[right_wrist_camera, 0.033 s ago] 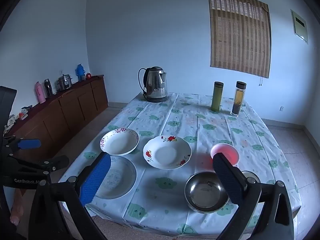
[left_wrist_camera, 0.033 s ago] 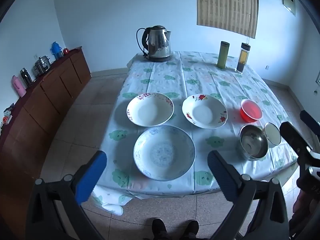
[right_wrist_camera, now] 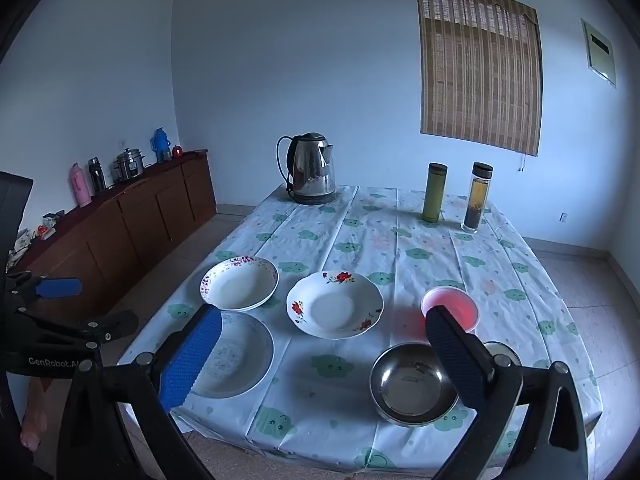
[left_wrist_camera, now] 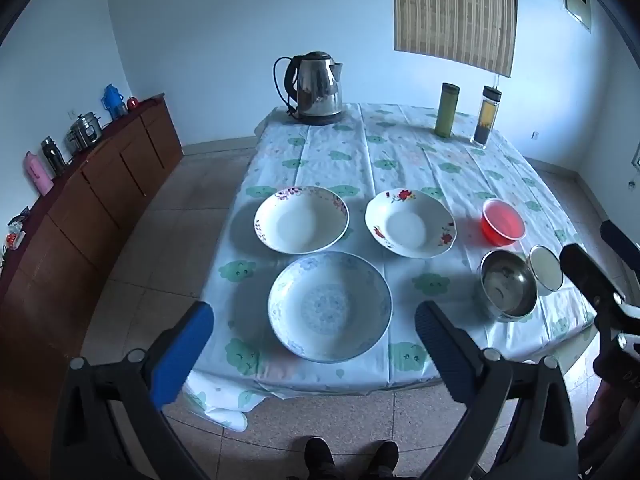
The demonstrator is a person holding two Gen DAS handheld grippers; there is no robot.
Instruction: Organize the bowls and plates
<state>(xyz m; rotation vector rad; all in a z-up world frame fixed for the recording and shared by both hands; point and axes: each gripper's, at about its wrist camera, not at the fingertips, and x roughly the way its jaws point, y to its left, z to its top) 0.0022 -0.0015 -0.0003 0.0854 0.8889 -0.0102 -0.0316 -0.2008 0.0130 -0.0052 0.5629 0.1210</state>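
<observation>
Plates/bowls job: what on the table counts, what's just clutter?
Job items:
blue-patterned plate
purple-rimmed plate
red-flower plate
steel bowl
red plastic bowl
small white-lined bowl

Clutter:
electric kettle
green flask
tea bottle

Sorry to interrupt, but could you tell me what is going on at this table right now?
A person holds two grippers over the table, sorting plates and bowls, but nothing is picked up yet. The left gripper hangs open before the blue plate; the right gripper hangs open above the near edge. Two floral plates, a red bowl, a steel bowl and a small white-lined bowl sit separately, unstacked.
</observation>
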